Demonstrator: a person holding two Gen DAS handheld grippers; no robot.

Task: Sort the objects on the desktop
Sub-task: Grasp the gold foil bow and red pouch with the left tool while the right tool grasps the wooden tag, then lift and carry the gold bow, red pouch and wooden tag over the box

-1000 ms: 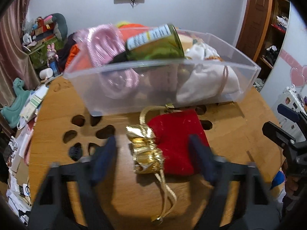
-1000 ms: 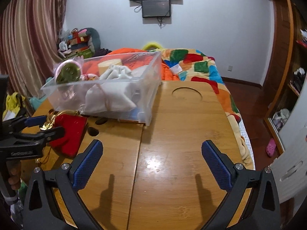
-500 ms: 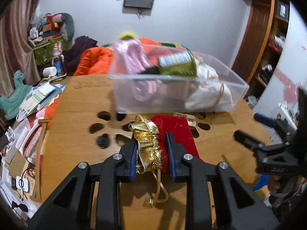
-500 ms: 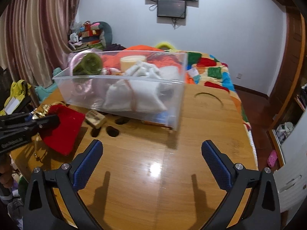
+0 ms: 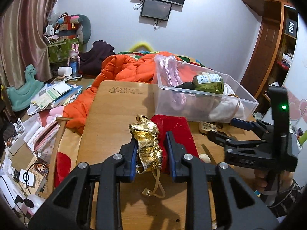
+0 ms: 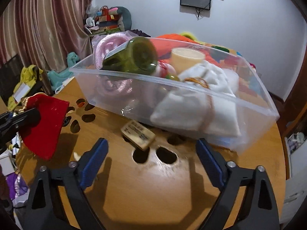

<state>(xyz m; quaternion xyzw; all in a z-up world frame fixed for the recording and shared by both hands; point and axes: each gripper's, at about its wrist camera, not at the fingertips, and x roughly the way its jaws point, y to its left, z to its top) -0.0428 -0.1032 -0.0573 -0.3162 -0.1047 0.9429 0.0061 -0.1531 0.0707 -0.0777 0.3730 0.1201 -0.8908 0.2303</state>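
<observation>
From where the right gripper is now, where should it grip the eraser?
Grip the eraser across its short width, coming from above. It lies flat on the table at the bin's foot, partly over a hole, ahead of the open right gripper.

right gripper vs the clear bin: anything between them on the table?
Yes: in the right wrist view, a small tan eraser-like block lies between the right gripper and the clear bin.

Both wrist views low, facing shared bin (image 5: 203, 103)

Gold-topped red pouch (image 5: 173, 132), green bottle (image 5: 208, 83), pink rope (image 5: 172, 76), clear bin (image 5: 247, 103).
</observation>
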